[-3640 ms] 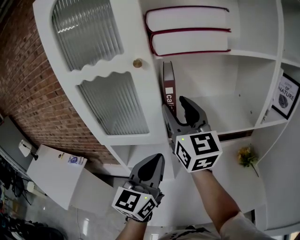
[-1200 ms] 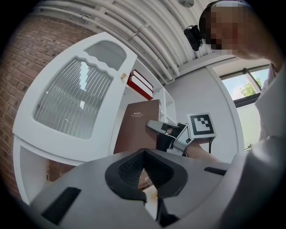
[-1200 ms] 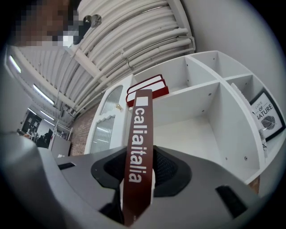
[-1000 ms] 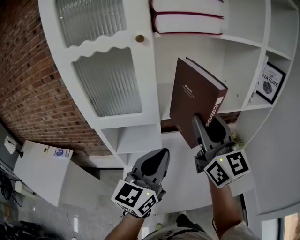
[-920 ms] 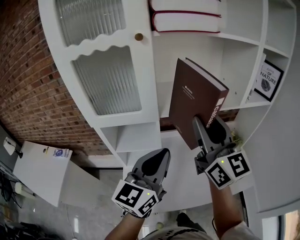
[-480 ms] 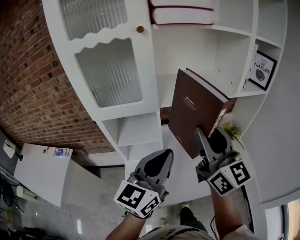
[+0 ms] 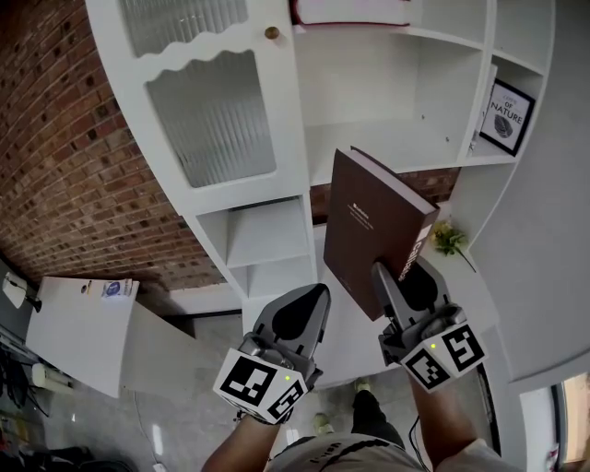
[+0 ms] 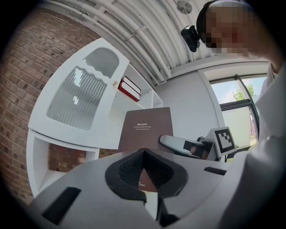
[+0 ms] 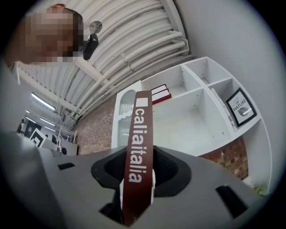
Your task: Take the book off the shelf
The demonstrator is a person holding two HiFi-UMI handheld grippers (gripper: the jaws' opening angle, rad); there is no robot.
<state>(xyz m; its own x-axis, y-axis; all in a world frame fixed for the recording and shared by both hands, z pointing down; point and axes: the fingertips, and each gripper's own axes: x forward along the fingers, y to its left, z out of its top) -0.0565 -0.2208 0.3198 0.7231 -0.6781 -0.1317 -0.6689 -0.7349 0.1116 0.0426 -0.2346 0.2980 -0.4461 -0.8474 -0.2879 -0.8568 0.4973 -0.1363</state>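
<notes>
A brown hardcover book (image 7: 373, 230) with white lettering on its spine (image 9: 139, 147) is held upright in the air in front of the white shelf unit (image 7: 396, 111), clear of its compartments. My right gripper (image 7: 403, 278) is shut on the book's lower spine edge, one finger on each cover. My left gripper (image 7: 297, 318) hangs to the left of the book, shut and holding nothing. In the left gripper view the book's front cover (image 8: 145, 129) shows beyond the jaws, with the right gripper (image 8: 183, 145) beside it.
Two red-edged books (image 7: 350, 9) lie stacked on the top shelf. A framed print (image 7: 505, 103) leans in the right compartment. A ribbed-glass cabinet door (image 7: 212, 111) is at the left, by a brick wall (image 7: 64, 166). A small yellow plant (image 7: 449, 238) stands just right of the book.
The book stood in the shelf compartment with my right gripper around it; now it is out, carried down and towards me. The left gripper has hardly moved.
</notes>
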